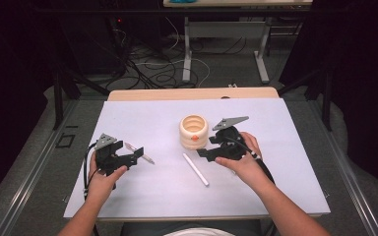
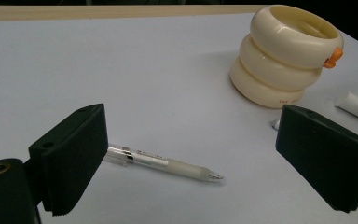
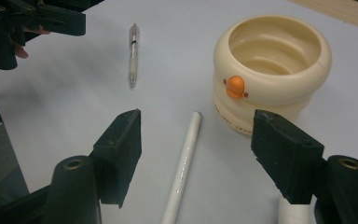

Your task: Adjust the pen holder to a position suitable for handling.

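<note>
The room behind is dark, with cables on the floor and metal legs of another bench beyond the far edge; my work surface is a pale lilac sheet on a wooden table. From the high view, my left gripper sits near the table's left edge with its jaws spread and nothing in them, and the clear plastic pen with a frosted grip lies right at its fingertips, long axis running diagonally from far-left to near-right. My right gripper hovers just right of centre, also spread and empty, beside the cream ribbed ring-stacked cup with an orange button; a slim white stick pen lies just in front of it, slanting toward the near edge. In the left gripper view the clear pen crosses the gap low between the jaws, its clip end tucked behind the left jaw and its tip pointing right; it lies roughly across the gap, from one jaw to the other, so I judge I'd have to turn the wrist so the jaws close across the barrel. In the right gripper view the white pen runs lengthwise between the wide jaws, far end almost touching the cup; it's aligned well for a grasp, and this arm is clearly the nearer one. The clear pen points toward me there.
</note>
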Tool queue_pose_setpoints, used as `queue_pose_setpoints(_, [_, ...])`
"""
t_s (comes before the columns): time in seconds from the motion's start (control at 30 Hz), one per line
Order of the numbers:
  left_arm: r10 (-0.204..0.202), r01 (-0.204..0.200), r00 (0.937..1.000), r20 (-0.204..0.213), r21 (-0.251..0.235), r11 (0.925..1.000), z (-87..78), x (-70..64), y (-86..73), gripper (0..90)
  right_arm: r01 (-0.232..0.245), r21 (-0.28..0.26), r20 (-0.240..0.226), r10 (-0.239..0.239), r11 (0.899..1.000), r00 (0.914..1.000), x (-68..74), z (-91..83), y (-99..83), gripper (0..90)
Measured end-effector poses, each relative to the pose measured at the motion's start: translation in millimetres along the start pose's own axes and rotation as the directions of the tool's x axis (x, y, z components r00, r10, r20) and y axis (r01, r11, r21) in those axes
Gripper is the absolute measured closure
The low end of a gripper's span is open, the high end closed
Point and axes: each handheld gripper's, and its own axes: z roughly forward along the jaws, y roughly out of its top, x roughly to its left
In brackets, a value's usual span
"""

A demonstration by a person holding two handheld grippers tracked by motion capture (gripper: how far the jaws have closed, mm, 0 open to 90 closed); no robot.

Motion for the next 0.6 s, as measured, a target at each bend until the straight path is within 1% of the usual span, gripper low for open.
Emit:
queue_pose_setpoints(0.07, [0.0, 0.0, 1.0, 0.0, 0.0, 1.0, 0.0, -0.2, 0.0, 9.2, -0.007, 0.002, 0.012, 0.007, 1.0, 0.9999, -1.3, -0.5, -3.9, 32.0])
queue_pose_setpoints(0.13, [-0.001, 0.001, 1.0, 0.002, -0.001, 1.0, 0.4, -0.5, -0.2, 9.2, -0.016, 0.007, 0.012, 0.016, 1.0, 0.9998, -3.7, -0.2, -8.3, 31.8])
queue_pose_setpoints(0.17, [-0.001, 0.001, 1.0, 0.002, -0.001, 1.0, 0.5, -0.6, -0.2, 9.2, -0.019, 0.001, 0.02, 0.019, 1.0, 0.9996, -4.8, 0.2, -11.1, 31.7])
queue_pose_setpoints(0.2, [0.001, -0.001, 1.0, 0.002, 0.0, 1.0, 0.5, -0.7, -0.3, 9.2, -0.022, 0.007, 0.027, 0.021, 1.0, 0.9994, -6.3, 0.0, -13.7, 31.7])
queue_pose_setpoints(0.27, [0.003, -0.003, 1.0, 0.001, 0.003, 1.0, 0.6, -0.8, -0.2, 9.3, -0.044, 0.01, 0.032, 0.044, 0.999, 0.9985, -9.6, 0.5, -19.5, 31.7])
queue_pose_setpoints(0.3, [0.002, -0.002, 1.0, 0.001, 0.003, 1.0, 0.7, -0.8, -0.3, 9.2, -0.047, 0.004, 0.036, 0.046, 0.999, 0.9983, -11.9, 1.4, -22.5, 31.7])
queue_pose_setpoints(0.33, [0.002, -0.002, 1.0, 0.001, 0.003, 1.0, 0.8, -0.8, -0.3, 9.3, -0.055, 0.03, 0.037, 0.054, 0.998, 0.9979, -13.7, 0.5, -24.6, 31.6])
queue_pose_setpoints(0.37, [0.002, -0.002, 1.0, 0.001, 0.004, 1.0, 0.8, -0.8, -0.3, 9.2, -0.069, 0.018, 0.046, 0.069, 0.997, 0.9966, -15.1, 1.7, -27.8, 31.7])
queue_pose_setpoints(0.4, [0.002, -0.002, 1.0, 0.001, 0.004, 1.0, 0.7, -0.9, -0.3, 9.2, -0.065, 0.019, 0.057, 0.064, 0.998, 0.9963, -17.6, 2.1, -30.5, 31.7])
queue_pose_setpoints(0.43, [0.003, -0.003, 1.0, 0.001, 0.003, 1.0, 0.7, -1.0, -0.2, 9.2, -0.076, 0.023, 0.069, 0.075, 0.997, 0.9948, -18.7, 2.2, -32.8, 31.7])
queue_pose_setpoints(0.47, [0.002, -0.002, 1.0, 0.0, 0.004, 1.0, 0.8, -1.1, -0.2, 9.2, -0.076, 0.02, 0.074, 0.075, 0.997, 0.9945, -21.0, 2.5, -34.8, 31.7])
queue_pose_setpoints(0.5, [0.002, -0.002, 1.0, 0.001, 0.003, 1.0, 0.8, -1.1, -0.2, 9.2, -0.082, 0.015, 0.08, 0.081, 0.996, 0.9935, -22.8, 2.6, -36.6, 32.4])
queue_pose_setpoints(0.6, [0.004, -0.004, 1.0, 0.001, 0.004, 1.0, 0.7, -1.1, -0.1, 9.2, -0.108, 0.03, 0.083, 0.105, 0.994, 0.991, -25.4, 0.6, -40.3, 35.5])
